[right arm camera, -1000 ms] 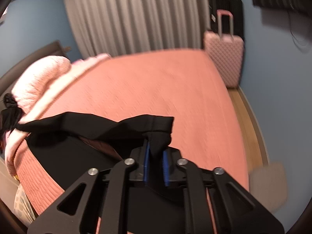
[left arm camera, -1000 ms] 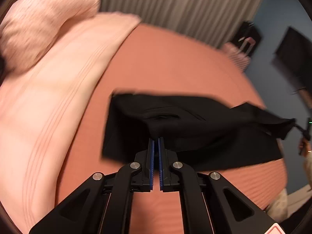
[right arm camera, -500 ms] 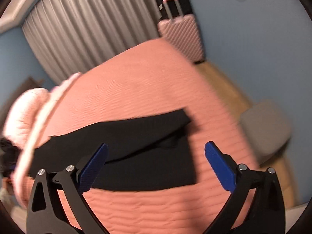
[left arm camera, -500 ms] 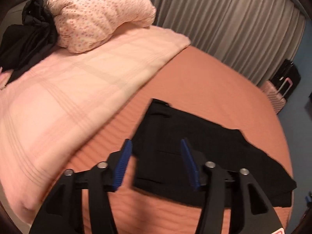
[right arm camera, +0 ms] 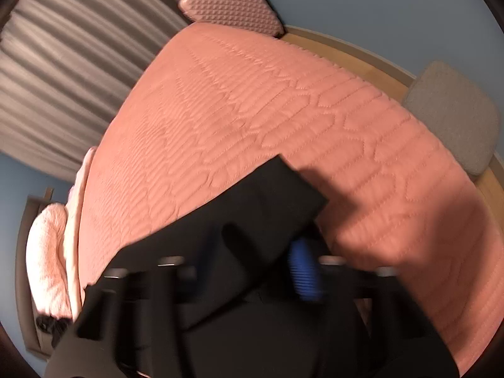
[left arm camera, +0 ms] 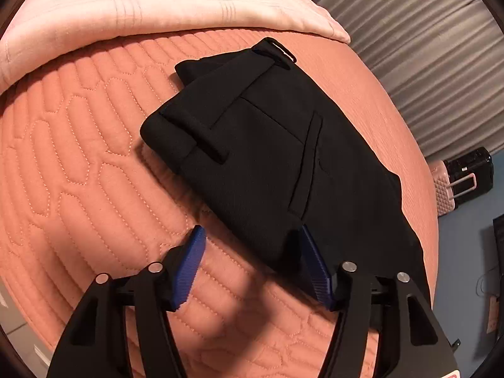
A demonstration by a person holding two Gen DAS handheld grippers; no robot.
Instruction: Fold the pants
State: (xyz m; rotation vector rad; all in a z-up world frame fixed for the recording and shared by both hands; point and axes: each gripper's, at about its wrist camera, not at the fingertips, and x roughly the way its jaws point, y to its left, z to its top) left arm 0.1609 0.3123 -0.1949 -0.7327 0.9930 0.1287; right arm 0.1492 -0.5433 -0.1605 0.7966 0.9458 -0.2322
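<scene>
The black pants [left arm camera: 267, 141] lie folded flat on the salmon quilted bedspread [left arm camera: 78, 157], waistband and belt loops toward the pale blanket. My left gripper [left arm camera: 250, 231] hangs low over their near corner. Its jaws are opening, the corner lies between the blue pads [left arm camera: 189, 264], and nothing is gripped. In the blurred right wrist view, the other end of the pants [right arm camera: 252, 214] drapes over my right gripper [right arm camera: 249, 252]. Those jaws are closing on a fold of the cloth; one blue pad [right arm camera: 302, 274] shows and the other is hidden by fabric.
A pale pink blanket [left arm camera: 157, 0] and a pillow [right arm camera: 47, 252] lie at the head of the bed. Grey curtains [left arm camera: 425, 47] hang behind it. A pink suitcase [right arm camera: 233, 6] and a black one [left arm camera: 472, 170] stand by the blue wall. A grey stool [right arm camera: 453, 113] sits on the wooden floor.
Both grippers let go of the lifted pants, opened wide, rolled and dropped toward the bed. The pants now lie flat. The right jaws have come together again around a fold.
</scene>
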